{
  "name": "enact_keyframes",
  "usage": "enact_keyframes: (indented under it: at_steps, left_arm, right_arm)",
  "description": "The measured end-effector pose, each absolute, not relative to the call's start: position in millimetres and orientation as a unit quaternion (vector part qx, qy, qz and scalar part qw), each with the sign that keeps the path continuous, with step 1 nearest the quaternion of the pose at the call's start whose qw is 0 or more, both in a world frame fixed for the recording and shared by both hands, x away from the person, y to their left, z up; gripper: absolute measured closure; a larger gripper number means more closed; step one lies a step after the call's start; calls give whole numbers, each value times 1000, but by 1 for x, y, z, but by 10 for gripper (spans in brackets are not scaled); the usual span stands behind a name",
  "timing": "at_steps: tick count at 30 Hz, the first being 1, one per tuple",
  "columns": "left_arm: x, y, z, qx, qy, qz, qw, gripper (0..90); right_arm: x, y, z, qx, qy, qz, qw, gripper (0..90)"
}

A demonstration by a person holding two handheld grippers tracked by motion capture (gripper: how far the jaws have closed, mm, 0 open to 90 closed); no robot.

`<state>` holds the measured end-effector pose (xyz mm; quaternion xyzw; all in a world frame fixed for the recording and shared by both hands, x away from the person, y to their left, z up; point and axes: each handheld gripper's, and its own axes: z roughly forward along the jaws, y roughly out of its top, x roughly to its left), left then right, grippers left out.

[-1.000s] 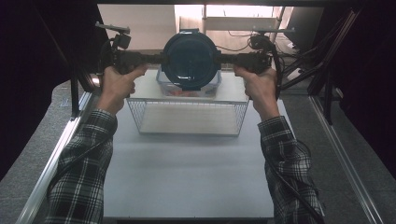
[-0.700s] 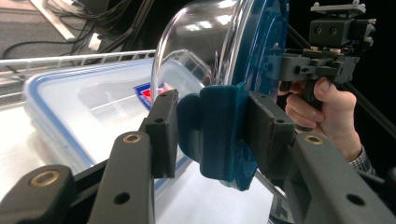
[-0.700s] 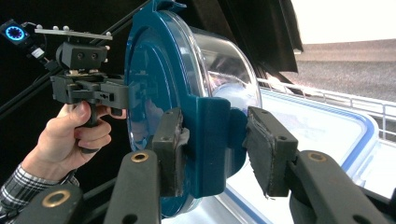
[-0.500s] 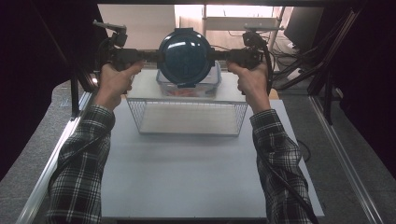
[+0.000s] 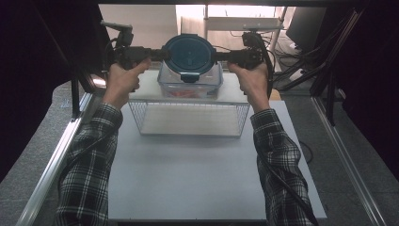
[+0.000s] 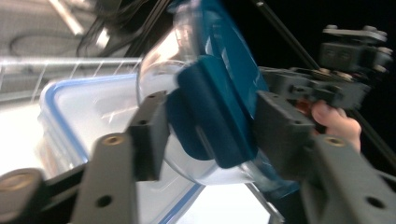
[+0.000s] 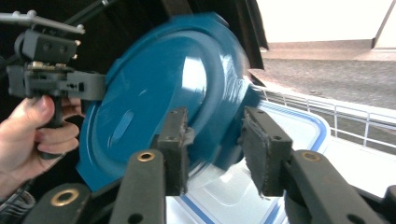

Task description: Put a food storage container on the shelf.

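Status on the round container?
Right gripper clamped on round container. Left gripper jaws just been opening, container rim between them, contact unclear. Lidded box right below, on wire rack.

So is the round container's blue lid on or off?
On: the blue lid sits on the clear bowl, its clip down over the rim.

round clear container with dark blue lid (image 5: 189,53): shifted slightly lower in upper centre of high view | lid face: tipped more toward camera | left gripper (image 5: 157,54): jaws just opened wider, container's blue clip between them
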<state>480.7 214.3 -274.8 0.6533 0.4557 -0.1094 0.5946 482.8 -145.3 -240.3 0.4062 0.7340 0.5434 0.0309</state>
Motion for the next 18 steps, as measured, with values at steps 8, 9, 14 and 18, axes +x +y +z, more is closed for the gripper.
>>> enact_keyframes:
  at_steps: [8,9,14,18]
  left_arm:
    - [485,217,-281,641,470,-80,602,426]
    - [483,216,-278,647,474,-55,595,427]
    - [474,206,-263,675,473,30,565,438]
    - [466,204,-260,680,462,66,566,453]
  right_arm:
    - [480,-140,-235,405,735,542,48,660]
    - [481,-141,-236,407,734,542,45,660]
    - [480,-141,-237,410,729,547,43,660]
    - [479,-141,-238,409,727,549,49,637]
